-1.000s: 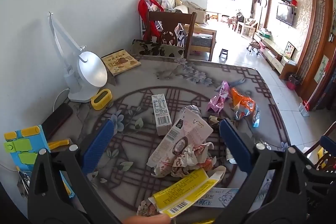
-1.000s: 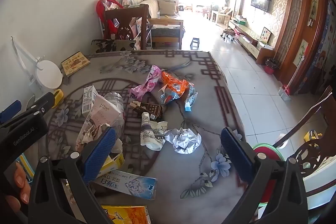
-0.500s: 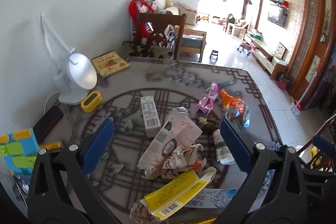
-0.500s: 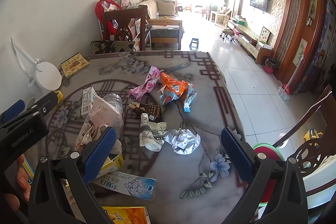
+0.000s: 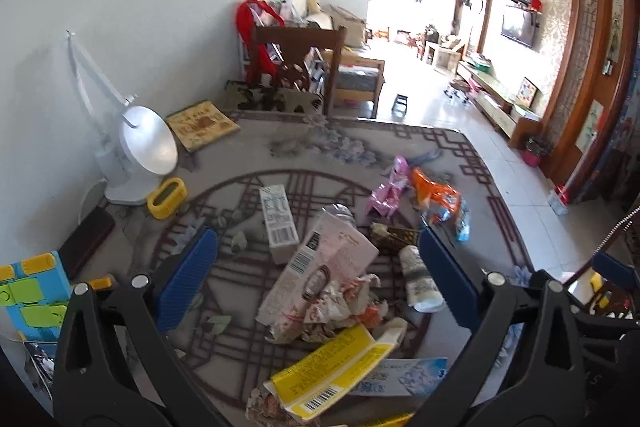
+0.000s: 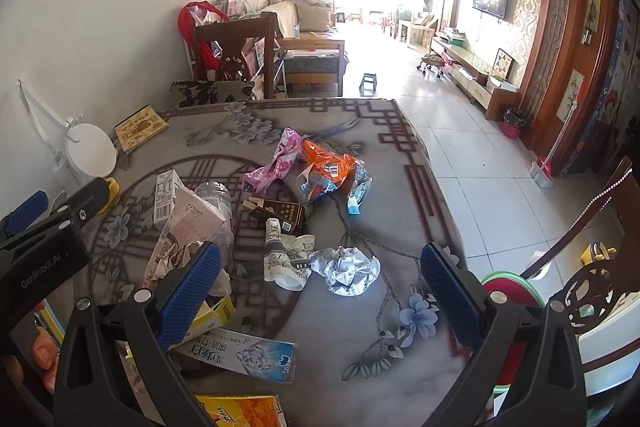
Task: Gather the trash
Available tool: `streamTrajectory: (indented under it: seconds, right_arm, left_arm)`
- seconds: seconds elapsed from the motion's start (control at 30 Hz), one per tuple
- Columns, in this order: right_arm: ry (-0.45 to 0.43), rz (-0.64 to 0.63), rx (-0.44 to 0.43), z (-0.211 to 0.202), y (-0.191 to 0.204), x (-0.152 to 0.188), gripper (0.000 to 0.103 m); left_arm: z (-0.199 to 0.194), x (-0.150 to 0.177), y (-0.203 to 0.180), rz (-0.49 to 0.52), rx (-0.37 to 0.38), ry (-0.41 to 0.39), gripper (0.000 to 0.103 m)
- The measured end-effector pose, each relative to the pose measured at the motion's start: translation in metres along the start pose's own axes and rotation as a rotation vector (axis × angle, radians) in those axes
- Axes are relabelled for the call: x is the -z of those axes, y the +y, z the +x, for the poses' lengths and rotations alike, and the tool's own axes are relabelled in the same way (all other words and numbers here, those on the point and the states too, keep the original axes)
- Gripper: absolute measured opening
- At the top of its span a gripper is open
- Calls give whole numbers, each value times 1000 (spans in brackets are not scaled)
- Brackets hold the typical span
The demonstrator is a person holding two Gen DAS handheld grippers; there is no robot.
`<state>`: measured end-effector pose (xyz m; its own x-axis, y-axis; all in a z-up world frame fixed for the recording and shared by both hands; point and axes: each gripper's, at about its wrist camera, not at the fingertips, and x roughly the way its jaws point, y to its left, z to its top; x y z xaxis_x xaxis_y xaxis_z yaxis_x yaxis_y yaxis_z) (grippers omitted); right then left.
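1. The trash lies scattered over the middle of a grey patterned table (image 6: 360,339): a tall pink carton (image 5: 320,267) leaning over crumpled wrappers (image 5: 340,307), a small white milk carton (image 5: 278,223) just behind it, and a clear plastic jar (image 6: 218,203) beside them.
2. Further right sit a pink foil wrapper (image 6: 276,163), an orange snack bag (image 6: 324,167), a small blue packet (image 6: 358,193), a dark brown box (image 6: 280,213), a crushed paper cup (image 6: 286,259) and a crumpled silver foil ball (image 6: 346,269) touching the cup.
3. Nearest the cameras are a flattened yellow box with a barcode (image 5: 332,375) and a blue-and-white toothpaste box (image 6: 240,351).
4. The left gripper (image 5: 318,279) hovers above the pink carton with its blue pads spread wide, gripping nothing.
5. The right gripper (image 6: 320,291) is likewise spread wide and empty, framing the paper cup and foil ball.
6. A white desk lamp (image 5: 140,151) and a yellow tape dispenser (image 5: 167,191) stand by the wall.
7. Compared with 1 second ago, the left camera sits a little higher and further back, so more table shows; the trash has not moved, and the right view is almost unchanged.
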<state>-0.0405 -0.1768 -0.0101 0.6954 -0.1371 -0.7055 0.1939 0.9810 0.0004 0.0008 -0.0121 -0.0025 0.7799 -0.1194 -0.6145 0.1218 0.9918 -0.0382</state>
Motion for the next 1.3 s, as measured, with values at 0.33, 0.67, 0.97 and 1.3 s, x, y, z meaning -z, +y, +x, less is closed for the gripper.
streamTrajectory:
  seconds: [0.33, 0.67, 0.97, 1.3]
  right_arm:
    - [-8, 5, 1, -3, 0, -1, 96]
    - [-10, 5, 1, -5, -1, 0, 96]
    - [-10, 4, 1, -6, 0, -1, 96]
    - [-11, 4, 0, -5, -1, 0, 96]
  left_arm:
    - [-5, 1, 1, -7, 9, -7, 99]
    - [-6, 0, 0, -11, 16, -2, 99]
    - [-6, 2, 0, -14, 18, 7, 99]
    - [-4, 2, 0, -18, 43, 26, 99]
